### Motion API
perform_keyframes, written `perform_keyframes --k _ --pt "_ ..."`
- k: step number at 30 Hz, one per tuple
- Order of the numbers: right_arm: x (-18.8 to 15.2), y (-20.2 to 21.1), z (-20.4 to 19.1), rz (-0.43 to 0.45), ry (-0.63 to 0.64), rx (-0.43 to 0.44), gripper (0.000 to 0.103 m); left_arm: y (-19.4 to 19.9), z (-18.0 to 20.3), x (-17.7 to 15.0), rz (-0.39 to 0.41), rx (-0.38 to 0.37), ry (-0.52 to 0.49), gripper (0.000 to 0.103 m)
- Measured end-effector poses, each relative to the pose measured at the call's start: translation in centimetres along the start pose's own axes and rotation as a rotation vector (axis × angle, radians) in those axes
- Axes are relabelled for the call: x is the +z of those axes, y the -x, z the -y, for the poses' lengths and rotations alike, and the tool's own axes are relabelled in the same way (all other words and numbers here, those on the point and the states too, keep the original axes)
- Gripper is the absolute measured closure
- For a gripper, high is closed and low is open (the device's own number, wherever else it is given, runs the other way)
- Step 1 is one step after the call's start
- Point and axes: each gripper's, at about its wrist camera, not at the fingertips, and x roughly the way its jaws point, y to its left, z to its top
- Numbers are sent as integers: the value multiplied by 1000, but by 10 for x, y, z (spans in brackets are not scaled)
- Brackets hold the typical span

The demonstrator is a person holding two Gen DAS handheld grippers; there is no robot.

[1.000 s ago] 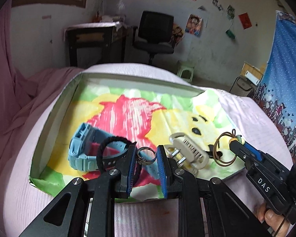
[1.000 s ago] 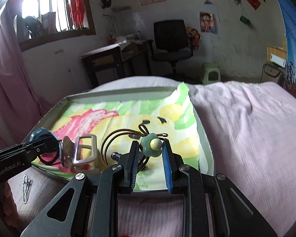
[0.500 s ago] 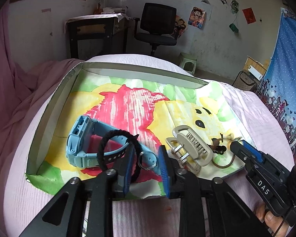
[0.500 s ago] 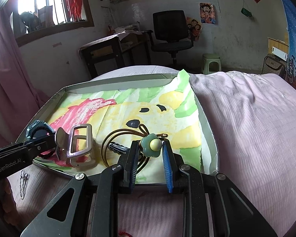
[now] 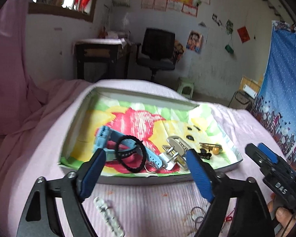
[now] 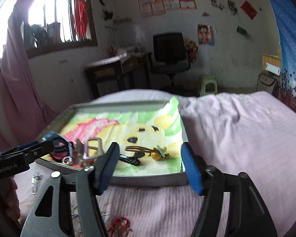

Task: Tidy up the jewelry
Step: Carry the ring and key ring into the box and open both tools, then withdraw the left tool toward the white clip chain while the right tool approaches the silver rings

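While left tongs (image 5: 146, 172) marked "GenRobot.AI" gape empty, right tongs (image 6: 150, 161) marked "DAS" likewise spread.

A shallow grey tray (image 5: 126, 178) lined with a colourful cartoon paper lies on the pink bed and holds the jewelry. A light blue watch (image 5: 106, 138) lies on its left part with a black hair tie (image 5: 130, 154) across the strap, and a small silver ring (image 5: 151, 166) lies just beside the strap end. To the right lie a beige hair claw (image 5: 176, 148) and a brown elastic with a yellow bead (image 6: 155, 155); some key rings (image 5: 196, 216) lie on the bed in front of the tray.
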Motion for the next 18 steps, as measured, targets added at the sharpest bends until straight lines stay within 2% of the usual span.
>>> perform_keyframes --k 1,3,10,13,18 --pt "0 7 0 16 -2 2 31 7 -1 -2 23 3 1 13" --pt "-1 23 -1 48 -13 6 25 22 -3 -7 70 14 2 5" --pt "-11 67 -11 124 41 16 8 63 -7 -28 175 23 -16 1" --pt "-18 79 -14 141 50 28 4 76 -10 -37 201 18 -11 0" --pt "-31 100 -21 167 87 30 3 92 -13 -51 226 30 -41 0"
